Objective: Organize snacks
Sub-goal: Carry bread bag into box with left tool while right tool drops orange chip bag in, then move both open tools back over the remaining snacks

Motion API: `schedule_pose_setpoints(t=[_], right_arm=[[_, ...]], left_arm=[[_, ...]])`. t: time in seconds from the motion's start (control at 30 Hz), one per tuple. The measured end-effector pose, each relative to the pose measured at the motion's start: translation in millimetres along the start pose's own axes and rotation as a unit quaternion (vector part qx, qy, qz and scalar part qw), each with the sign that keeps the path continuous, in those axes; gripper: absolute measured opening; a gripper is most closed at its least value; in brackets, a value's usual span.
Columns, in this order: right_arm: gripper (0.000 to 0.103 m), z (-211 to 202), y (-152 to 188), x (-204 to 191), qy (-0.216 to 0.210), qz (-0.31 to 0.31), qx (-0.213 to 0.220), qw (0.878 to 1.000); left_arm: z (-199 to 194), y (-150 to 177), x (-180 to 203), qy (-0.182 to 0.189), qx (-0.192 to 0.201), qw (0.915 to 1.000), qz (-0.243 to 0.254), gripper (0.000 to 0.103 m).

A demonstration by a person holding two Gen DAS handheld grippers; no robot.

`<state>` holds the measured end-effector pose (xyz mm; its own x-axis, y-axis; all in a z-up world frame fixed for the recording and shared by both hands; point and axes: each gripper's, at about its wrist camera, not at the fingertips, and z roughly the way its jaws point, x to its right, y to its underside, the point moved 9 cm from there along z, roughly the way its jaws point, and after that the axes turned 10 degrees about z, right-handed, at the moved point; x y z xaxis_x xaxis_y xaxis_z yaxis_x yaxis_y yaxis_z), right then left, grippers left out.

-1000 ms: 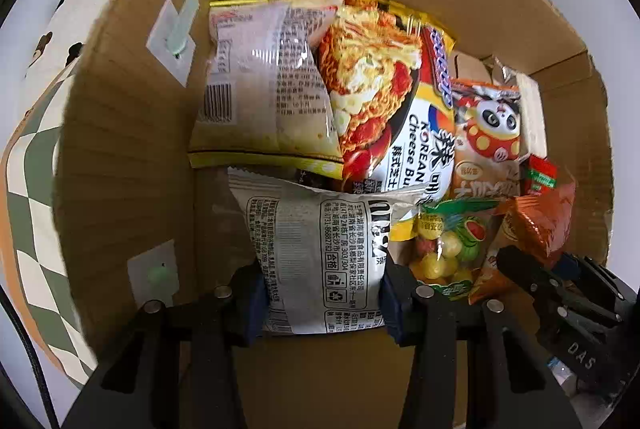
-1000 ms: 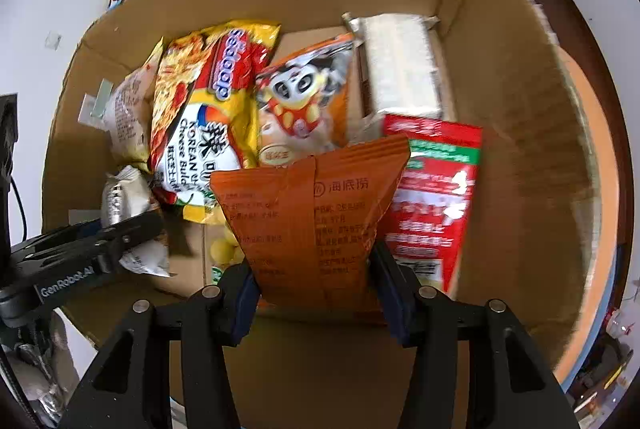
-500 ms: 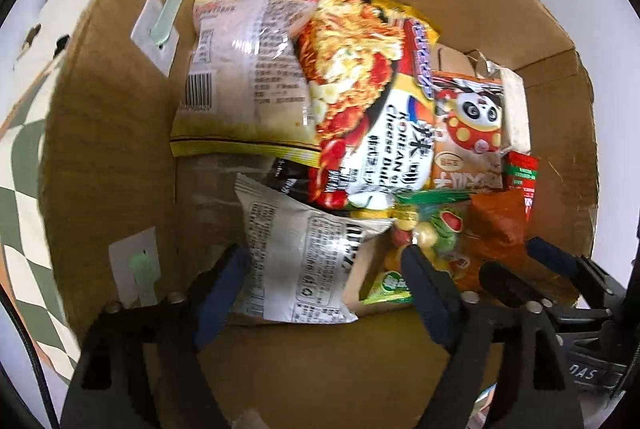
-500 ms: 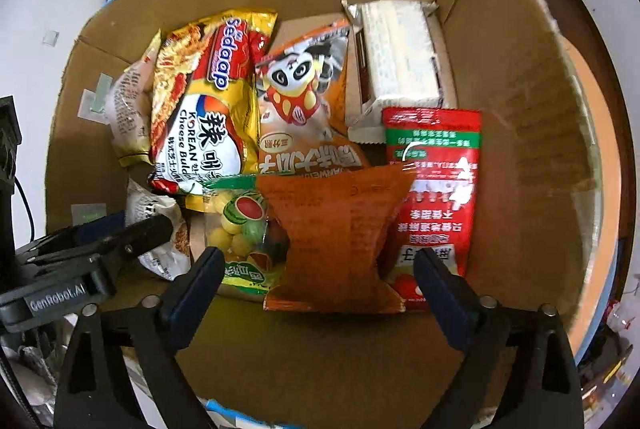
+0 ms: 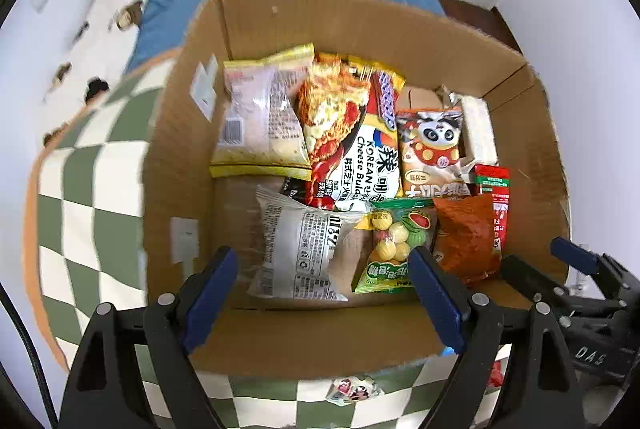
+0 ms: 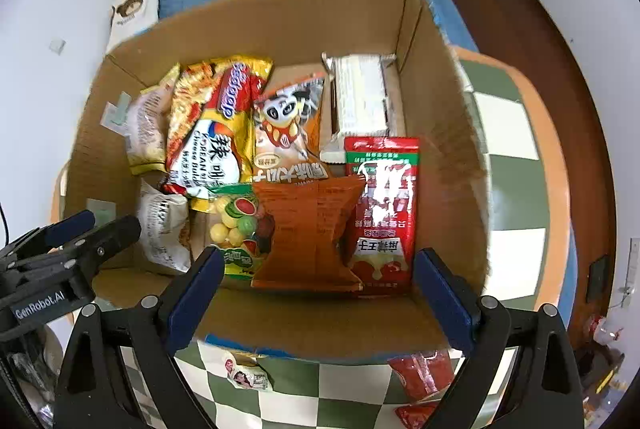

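Left gripper (image 5: 322, 293) jaws opening, clear above grey-white packet (image 5: 300, 253); right gripper (image 6: 318, 295) spread above creased orange packet (image 6: 312, 233), near box edge

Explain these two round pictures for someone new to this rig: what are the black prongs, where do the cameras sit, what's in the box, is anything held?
No robot arm here. A person carries a two-finger gripper in each hand, and a fisheye camera on each looks along its fingers, hence the round, bent pictures.

One picture is from the left gripper, the other from the right gripper. The black prongs with blue pads are its own fingers. Each view also catches the other gripper at its edge.

Both point down into an open cardboard box on a green and white checked cloth. Inside lie snacks: a grey printed packet, an orange packet, a red sachet, a bag of fruit candies, Korean cheese noodles and a panda packet.

Nothing is held. The left jaws are opening, the right stand wide, with packets lying below them untouched.
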<state>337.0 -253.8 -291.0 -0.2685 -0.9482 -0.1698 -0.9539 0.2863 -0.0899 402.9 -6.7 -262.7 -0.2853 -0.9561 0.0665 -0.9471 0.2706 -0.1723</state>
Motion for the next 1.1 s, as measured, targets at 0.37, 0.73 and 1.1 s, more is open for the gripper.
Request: schedule_pose_setpoints(t=[0.37,0.73,1.1], right_arm=[[0.098,-56,23,-13,-0.011,-0.024,0.077,0.997],[0.098,-122,60,-20,-0.027,-0.039,0.153,0.987],[0.098,-162,88,-15,-0.050,-0.023,0.193,0.980]], left_arm=[[-72,25,13,-0.040,0.102,0.9939,0.005,0.087],[-131,57,30,-0.062,0.175,0.9825,0.017,0.087],[-170,81,46,-0.089,0.218,0.9715,0.025,0.087]])
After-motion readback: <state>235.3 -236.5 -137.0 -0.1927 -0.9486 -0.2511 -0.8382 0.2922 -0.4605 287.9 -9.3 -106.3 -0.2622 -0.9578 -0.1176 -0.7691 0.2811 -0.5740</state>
